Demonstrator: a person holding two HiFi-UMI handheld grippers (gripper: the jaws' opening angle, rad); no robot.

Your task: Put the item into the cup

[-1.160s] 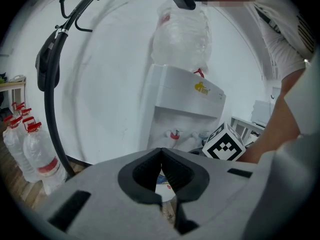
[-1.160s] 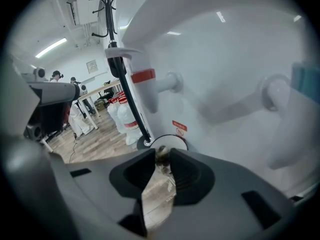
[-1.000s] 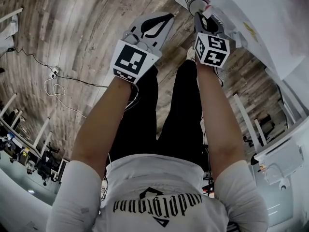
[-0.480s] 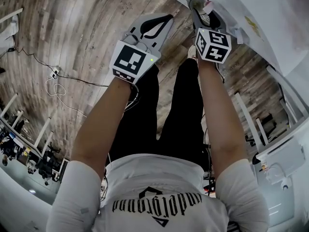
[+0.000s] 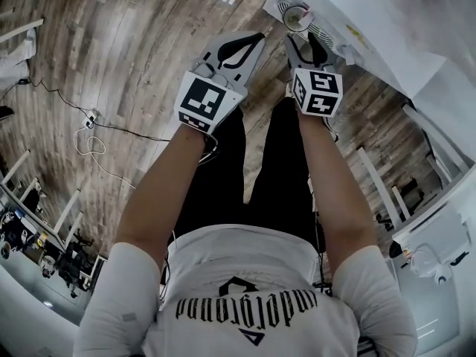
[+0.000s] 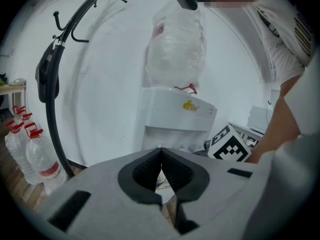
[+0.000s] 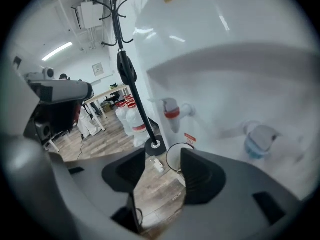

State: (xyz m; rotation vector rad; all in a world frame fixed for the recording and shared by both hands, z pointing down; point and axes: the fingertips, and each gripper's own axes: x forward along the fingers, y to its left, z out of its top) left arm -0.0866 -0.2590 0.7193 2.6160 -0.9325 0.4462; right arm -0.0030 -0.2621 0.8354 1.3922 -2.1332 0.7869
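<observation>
A paper cup (image 5: pixel 296 15) stands on the white water dispenser's tray (image 5: pixel 321 36), under the taps. A small pale pink item (image 5: pixel 308 16) shows at its rim; how deep it sits I cannot tell. My right gripper (image 5: pixel 304 42) hangs just short of the cup. Its jaws have just been opening and stand wide apart with nothing between them (image 7: pixel 162 166). In the right gripper view a thin dark ring, likely the cup's rim (image 7: pixel 180 157), lies beyond the fingers. My left gripper (image 5: pixel 259 37) floats to the left over the floor, shut and empty (image 6: pixel 161 150).
The dispenser (image 6: pixel 175 114) carries a large clear bottle (image 6: pixel 176 44), a red tap (image 7: pixel 172 113) and a blue tap (image 7: pixel 257 141). A black coat stand (image 7: pixel 131 79) and several water bottles (image 6: pixel 32 154) stand left of it. Cables (image 5: pixel 89 136) lie on the wooden floor.
The right gripper was down at the cup with the item at its tips; it has opened and drawn back, and the cup now shows uncovered. Both grippers have risen.
</observation>
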